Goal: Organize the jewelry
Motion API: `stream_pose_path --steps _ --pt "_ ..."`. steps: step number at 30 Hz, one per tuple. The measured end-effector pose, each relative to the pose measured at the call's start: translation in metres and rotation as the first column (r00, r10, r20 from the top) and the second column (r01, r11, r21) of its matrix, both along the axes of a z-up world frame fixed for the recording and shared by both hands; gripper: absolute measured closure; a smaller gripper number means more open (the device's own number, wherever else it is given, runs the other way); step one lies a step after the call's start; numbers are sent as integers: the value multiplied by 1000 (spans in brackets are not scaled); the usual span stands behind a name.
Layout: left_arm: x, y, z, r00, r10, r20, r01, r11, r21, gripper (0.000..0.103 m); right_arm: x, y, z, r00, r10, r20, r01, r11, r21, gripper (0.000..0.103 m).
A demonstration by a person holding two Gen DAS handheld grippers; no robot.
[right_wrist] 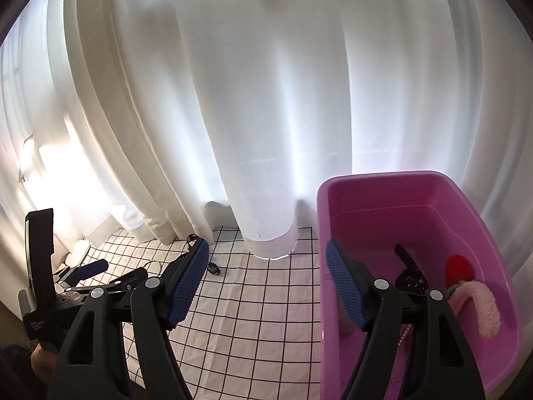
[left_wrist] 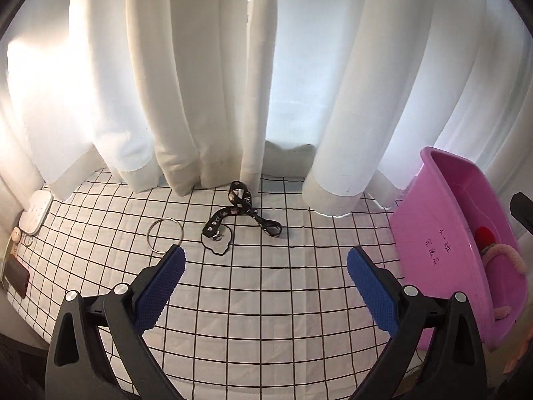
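Your pink bin point(left_wrist: 433, 233) sits at the right edge of the checked cloth point(left_wrist: 266, 300), curtains point(left_wrist: 200, 83) crowding the far side. Black strap point(left_wrist: 245, 208) and metal ring point(left_wrist: 165, 235) lie ahead, just apart. Left gripper point(left_wrist: 266, 260) spread wide and empty; right gripper point(right_wrist: 266, 280) equally agape, straddling the bin's near wall. Drop the left low, square on the ring, pinching its rim; clear cloth nearside gives you room.
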State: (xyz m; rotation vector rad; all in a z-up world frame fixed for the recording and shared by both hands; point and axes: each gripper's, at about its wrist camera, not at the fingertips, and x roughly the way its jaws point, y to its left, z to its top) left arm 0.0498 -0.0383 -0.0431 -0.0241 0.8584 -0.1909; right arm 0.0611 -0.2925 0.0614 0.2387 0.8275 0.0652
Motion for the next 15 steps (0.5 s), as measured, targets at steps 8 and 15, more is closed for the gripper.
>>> stream_pose_path --steps 8,15 --pt "42 119 -43 978 188 -95 -188 982 11 7 52 86 -55 986 134 -103 -127 989 75 33" --pt "86 153 -88 972 188 -142 -184 982 38 7 96 131 -112 972 139 -188 -125 989 82 33"
